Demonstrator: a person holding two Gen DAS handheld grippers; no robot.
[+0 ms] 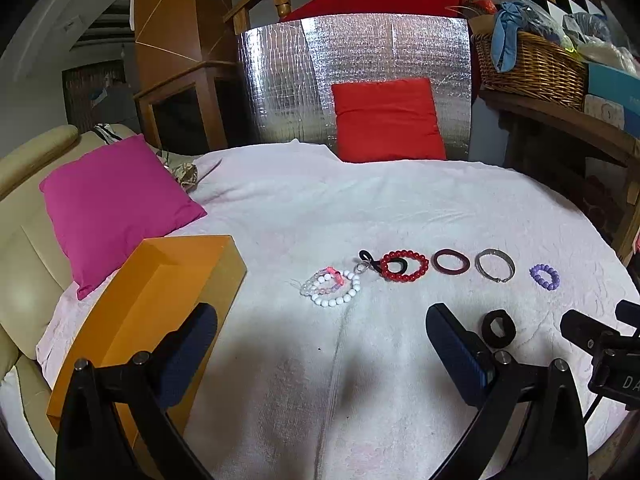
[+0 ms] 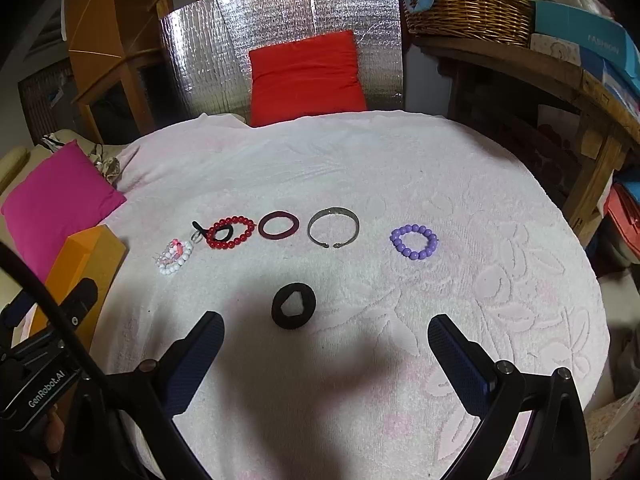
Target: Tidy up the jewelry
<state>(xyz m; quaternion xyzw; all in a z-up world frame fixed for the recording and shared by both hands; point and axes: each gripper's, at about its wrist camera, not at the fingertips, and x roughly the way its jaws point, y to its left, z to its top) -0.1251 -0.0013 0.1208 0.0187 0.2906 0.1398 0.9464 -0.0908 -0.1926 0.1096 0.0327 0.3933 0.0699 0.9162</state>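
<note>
Blanket (image 2: 360, 168) w/ bracelets, cushions behind

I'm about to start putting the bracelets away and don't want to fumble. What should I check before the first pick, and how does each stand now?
1. Left gripper open and empty: ok.
2. Right gripper open and empty: ok.
3. Black hair tie lies alone, nearest the right gripper, nothing touching it: ok.
4. Red bead bracelet free of neighbours: not ok, a black loop lies across it.
5. White bead bracelet separate: not ok, it overlaps a pink and clear one.
6. Orange box open to receive items: cannot tell.
</note>
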